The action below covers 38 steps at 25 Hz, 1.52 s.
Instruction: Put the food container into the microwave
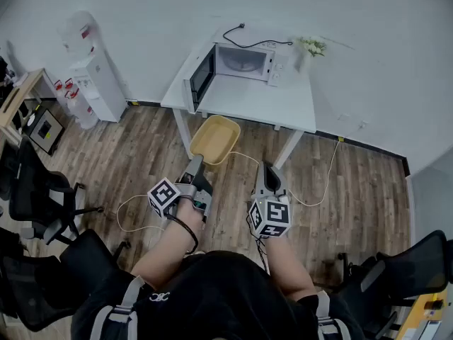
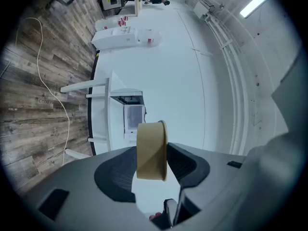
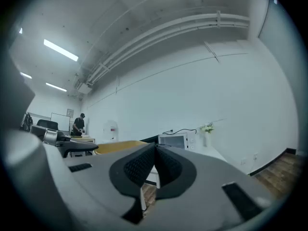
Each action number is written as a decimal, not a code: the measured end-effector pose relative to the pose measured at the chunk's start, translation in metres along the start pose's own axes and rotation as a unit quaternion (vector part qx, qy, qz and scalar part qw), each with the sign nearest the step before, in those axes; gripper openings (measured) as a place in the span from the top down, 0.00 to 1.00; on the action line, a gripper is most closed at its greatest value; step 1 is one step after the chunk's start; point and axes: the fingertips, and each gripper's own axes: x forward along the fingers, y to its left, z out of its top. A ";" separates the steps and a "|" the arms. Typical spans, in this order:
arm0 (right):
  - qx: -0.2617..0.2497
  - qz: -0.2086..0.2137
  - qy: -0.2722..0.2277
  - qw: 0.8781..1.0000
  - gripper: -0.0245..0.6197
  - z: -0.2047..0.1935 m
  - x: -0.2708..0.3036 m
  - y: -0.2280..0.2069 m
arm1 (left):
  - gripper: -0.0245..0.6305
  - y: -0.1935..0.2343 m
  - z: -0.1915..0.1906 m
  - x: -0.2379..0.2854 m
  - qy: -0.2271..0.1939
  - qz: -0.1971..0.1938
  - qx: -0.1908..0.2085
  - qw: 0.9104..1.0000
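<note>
Yellow and shallow, the food container (image 1: 214,139) hangs in the air in front of a person seen from above, well short of the white table (image 1: 283,108) and clear of the wooden floor. The left gripper (image 1: 195,163) pinches its near rim — in the left gripper view the two dark pads clamp the wall of the tub, which juts forward edge-on. The right gripper (image 1: 267,168) is beside it and carries nothing, its jaws pressed together with no gap. On the table stands the white microwave (image 1: 244,62), its door (image 1: 202,78) open to the left and the cavity facing the person. The step in hand looks to be the carry toward that opening. To do it well, the tub should probably be held level, since a grip on one rim lets the far end droop. A sound approach would come square to the cavity, pass right of the open door and rise above the table edge — with release only once the base rests on the cavity floor. The free gripper could steady the far rim.
</note>
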 end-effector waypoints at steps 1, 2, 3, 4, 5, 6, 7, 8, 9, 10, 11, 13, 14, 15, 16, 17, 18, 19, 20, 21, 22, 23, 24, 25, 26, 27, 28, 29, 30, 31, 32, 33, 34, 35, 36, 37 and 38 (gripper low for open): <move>-0.001 0.000 0.000 1.000 0.96 0.000 -0.001 0.000 | 0.67 0.000 -0.001 -0.001 0.000 0.003 -0.001 1.000; -0.002 0.000 0.001 1.000 0.96 0.000 -0.002 0.000 | 0.67 -0.001 -0.002 -0.001 0.000 0.005 -0.001 1.000; -0.001 0.001 0.001 1.000 0.96 0.000 -0.002 0.001 | 0.67 -0.001 -0.002 -0.002 0.000 0.005 -0.001 1.000; 0.003 0.001 0.001 1.000 0.96 0.000 -0.003 0.001 | 0.67 -0.001 -0.002 -0.002 0.001 0.005 -0.001 1.000; 0.011 0.000 0.002 1.000 0.96 -0.001 -0.004 0.000 | 0.67 -0.001 -0.002 -0.002 0.000 0.005 -0.001 1.000; 0.019 -0.001 0.002 1.000 0.96 -0.001 -0.005 -0.001 | 0.67 -0.001 -0.003 -0.002 0.000 0.006 0.000 1.000; 0.025 -0.002 0.002 1.000 0.96 -0.001 -0.006 -0.003 | 0.67 -0.002 -0.004 -0.002 0.000 0.007 0.001 1.000; 0.028 -0.003 0.000 1.000 0.96 -0.001 -0.007 -0.005 | 0.67 -0.002 -0.005 -0.002 -0.001 0.009 0.002 1.000; 0.027 -0.005 -0.001 1.000 0.96 -0.001 -0.009 -0.008 | 0.67 -0.001 -0.007 -0.002 -0.003 0.011 0.002 1.000; 0.024 -0.006 -0.003 1.000 0.96 0.000 -0.011 -0.010 | 0.67 -0.001 -0.009 -0.001 -0.004 0.011 0.003 1.000; 0.022 -0.007 -0.003 1.000 0.96 0.000 -0.012 -0.013 | 0.67 -0.002 -0.011 0.000 -0.004 0.010 0.003 1.000; 0.020 -0.007 -0.004 1.000 0.96 0.000 -0.014 -0.019 | 0.67 -0.001 -0.016 0.003 -0.005 0.006 0.005 1.000; 0.019 -0.006 -0.004 1.000 0.96 0.000 -0.015 -0.021 | 0.67 0.000 -0.019 0.004 -0.005 0.005 0.006 1.000; 0.017 -0.004 -0.004 1.000 0.96 -0.001 -0.016 -0.023 | 0.67 0.001 -0.021 0.004 -0.006 0.005 0.006 1.000; 0.016 -0.002 -0.005 1.000 0.96 -0.002 -0.018 -0.026 | 0.67 0.003 -0.024 0.004 -0.008 0.006 0.007 1.000; 0.015 0.000 -0.005 1.000 0.96 -0.003 -0.019 -0.028 | 0.67 0.005 -0.027 0.003 -0.010 0.006 0.007 1.000; 0.014 0.002 -0.005 1.000 0.96 -0.004 -0.021 -0.031 | 0.67 0.008 -0.029 0.003 -0.013 0.006 0.007 1.000; 0.014 0.004 -0.006 1.000 0.96 -0.005 -0.023 -0.034 | 0.67 0.010 -0.032 0.003 -0.015 0.006 0.005 1.000; 0.012 0.006 -0.006 1.000 0.96 -0.005 -0.024 -0.037 | 0.67 0.011 -0.035 0.004 -0.017 0.006 0.003 1.000; 0.010 0.008 -0.007 1.000 0.96 -0.006 -0.027 -0.039 | 0.67 0.011 -0.038 0.004 -0.018 0.005 0.002 1.000; 0.008 0.009 -0.006 1.000 0.96 -0.007 -0.029 -0.042 | 0.67 0.012 -0.041 0.004 -0.019 0.004 0.002 1.000; 0.008 0.009 -0.004 1.000 0.96 -0.009 -0.031 -0.045 | 0.67 0.012 -0.044 0.005 -0.019 0.003 0.001 1.000; 0.010 0.009 -0.003 1.000 0.96 -0.009 -0.032 -0.048 | 0.67 0.012 -0.046 0.007 -0.019 0.001 0.000 1.000; 0.011 0.009 -0.003 1.000 0.96 -0.008 -0.032 -0.051 | 0.67 0.011 -0.048 0.009 -0.019 -0.002 -0.001 1.000; 0.010 0.009 -0.005 1.000 0.96 -0.006 -0.032 -0.052 | 0.67 0.009 -0.049 0.012 -0.018 -0.005 -0.001 1.000; 0.007 0.011 -0.007 1.000 0.96 -0.003 -0.031 -0.053 | 0.67 0.008 -0.049 0.015 -0.018 -0.008 0.000 1.000; 0.006 0.013 -0.009 1.000 0.96 -0.001 -0.030 -0.054 | 0.67 0.007 -0.048 0.019 -0.018 -0.010 0.001 1.000; 0.005 0.014 -0.010 1.000 0.96 0.000 -0.028 -0.055 | 0.67 0.006 -0.048 0.023 -0.018 -0.012 0.001 1.000; 0.004 0.014 -0.010 1.000 0.96 0.001 -0.026 -0.057 | 0.67 0.006 -0.048 0.028 -0.018 -0.014 0.001 1.000; 0.003 0.013 -0.010 1.000 0.96 0.000 -0.023 -0.060 | 0.67 0.006 -0.048 0.034 -0.017 -0.015 -0.001 1.000; 0.001 0.012 -0.010 1.000 0.96 -0.001 -0.018 -0.064 | 0.67 0.007 -0.048 0.040 -0.017 -0.016 -0.002 1.000; 0.000 0.011 -0.009 1.000 0.96 -0.003 -0.013 -0.067 | 0.67 0.009 -0.048 0.046 -0.017 -0.017 -0.002 1.000; -0.001 0.010 -0.009 1.000 0.96 -0.005 -0.007 -0.071 | 0.67 0.011 -0.046 0.054 -0.016 -0.018 -0.002 1.000; -0.002 0.008 -0.009 1.000 0.96 -0.007 0.001 -0.074 | 0.67 0.012 -0.045 0.062 -0.015 -0.020 -0.001 1.000; -0.002 0.007 -0.009 1.000 0.96 -0.009 0.009 -0.078 | 0.67 0.014 -0.043 0.070 -0.013 -0.022 -0.001 1.000; -0.002 0.005 -0.009 1.000 0.96 -0.011 0.017 -0.082 | 0.67 0.016 -0.041 0.078 -0.013 -0.022 -0.003 1.000; -0.002 0.004 -0.007 1.000 0.96 -0.012 0.026 -0.085 | 0.67 0.018 -0.038 0.086 -0.014 -0.023 -0.005 1.000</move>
